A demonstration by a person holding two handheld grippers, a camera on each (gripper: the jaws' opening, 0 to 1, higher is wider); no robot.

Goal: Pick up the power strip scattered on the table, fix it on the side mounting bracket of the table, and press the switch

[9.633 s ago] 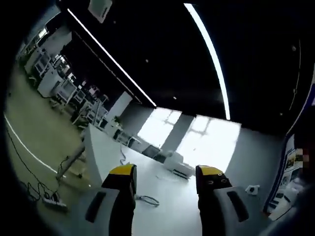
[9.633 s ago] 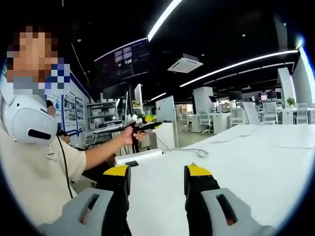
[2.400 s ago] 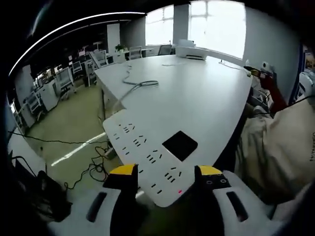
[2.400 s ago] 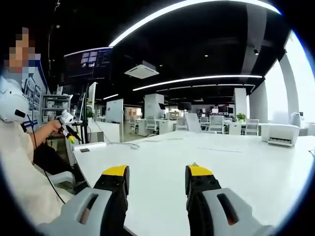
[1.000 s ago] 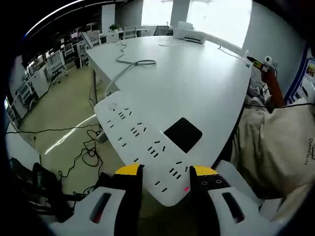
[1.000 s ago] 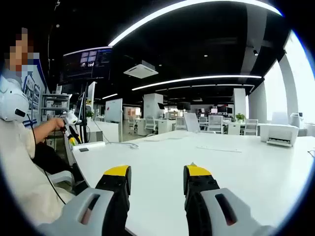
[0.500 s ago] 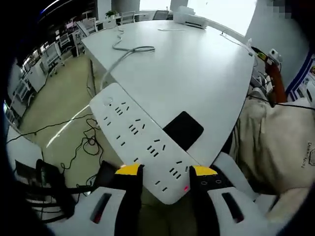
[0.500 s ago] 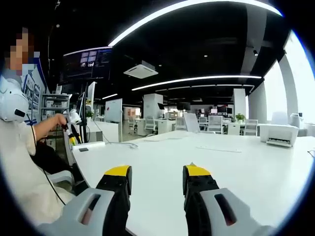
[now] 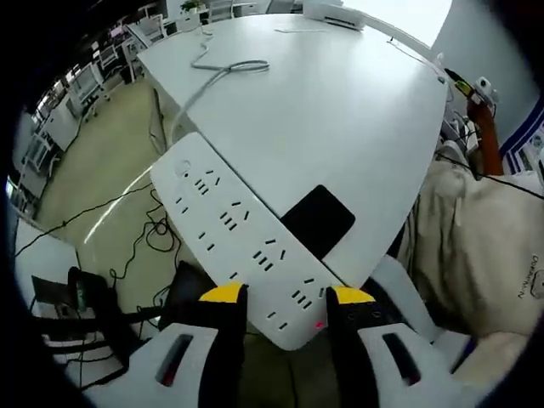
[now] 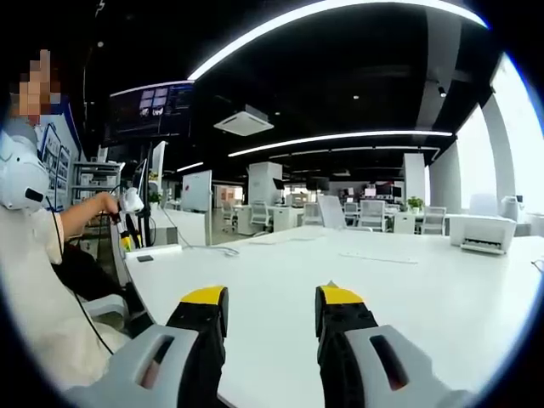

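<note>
My left tool (image 9: 279,297) is clamped on the near end of the white power strip (image 9: 238,229), its two yellow-tipped jaws either side of the end with the red light. The strip runs away from me along the edge of the white counter (image 9: 323,110), just beside a black rectangle (image 9: 318,222). My right tool (image 10: 270,299) hangs above the counter with its jaws apart, holding nothing.

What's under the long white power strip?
The power strip overhangs the table edge, above floor and loose cables. Whatever lies directly beneath it is hidden.
</note>
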